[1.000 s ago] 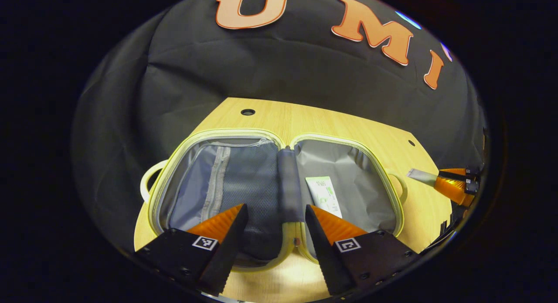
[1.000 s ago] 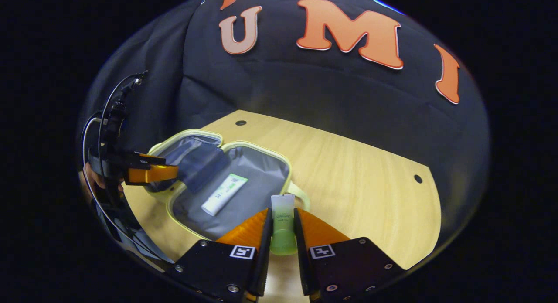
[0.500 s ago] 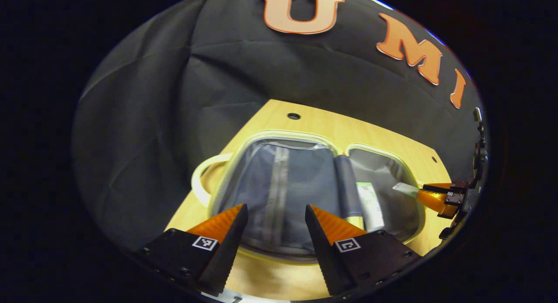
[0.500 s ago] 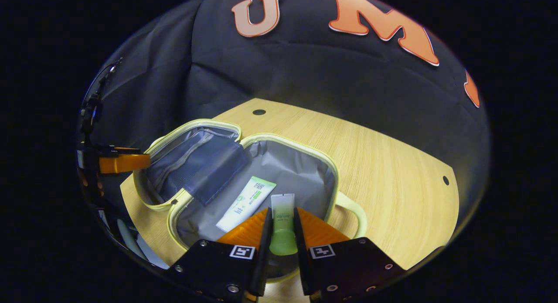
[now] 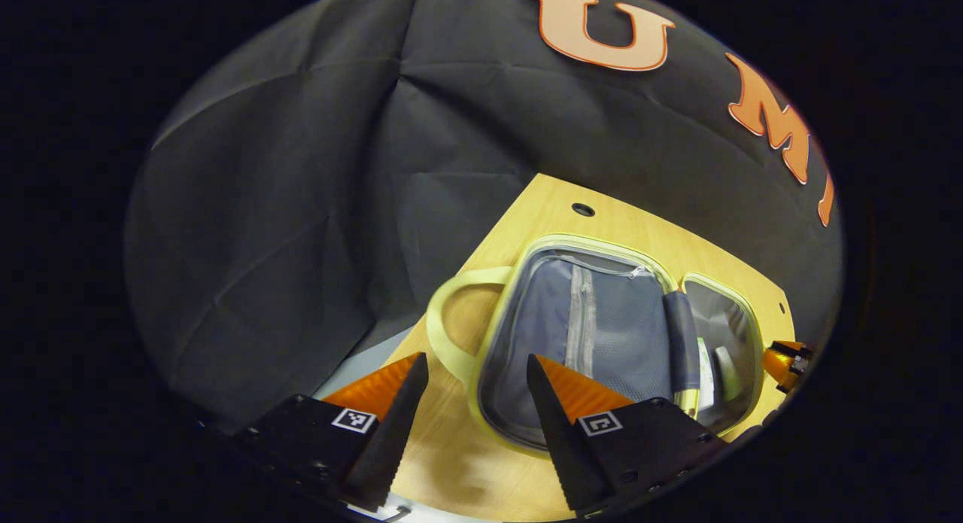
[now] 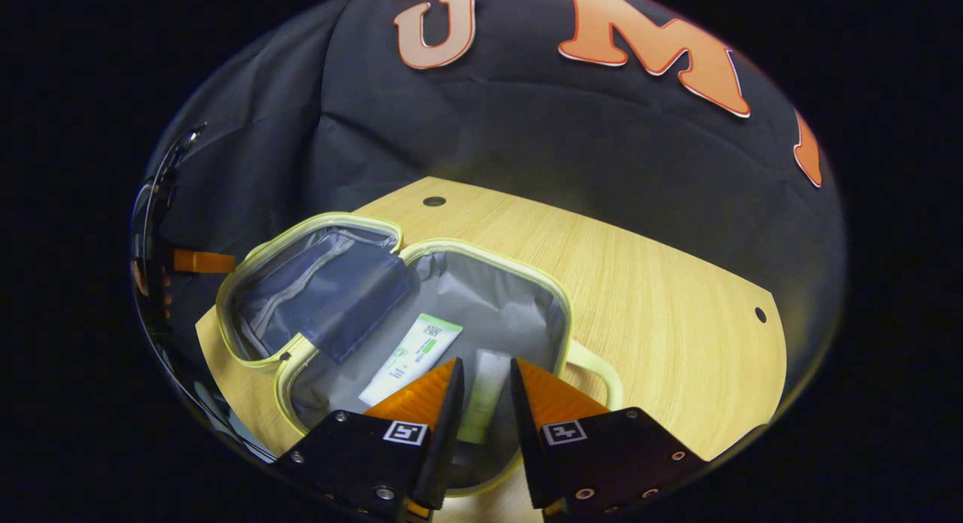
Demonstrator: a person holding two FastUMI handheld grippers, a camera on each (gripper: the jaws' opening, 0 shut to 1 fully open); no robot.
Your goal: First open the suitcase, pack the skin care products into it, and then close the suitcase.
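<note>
Suitcase (image 6: pixel 481 282) lies unzipped and flat on the wooden table (image 6: pixel 662 297), both halves lined in grey. Right gripper (image 6: pixel 485 384) hovers at 6 o'clock over the near half, fingers parted, gripping nothing; a green tube (image 6: pixel 481 402) lies between them beside a white tube (image 6: pixel 410 354). Left gripper (image 5: pixel 474 380), jaws apart and empty, hangs by the suitcase handle (image 5: pixel 444 320) at 9 o'clock.

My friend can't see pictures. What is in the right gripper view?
The right claw hangs open over a green tube lying in the open suitcase, beside a white tube. The suitcase lies on a wooden table.
</note>
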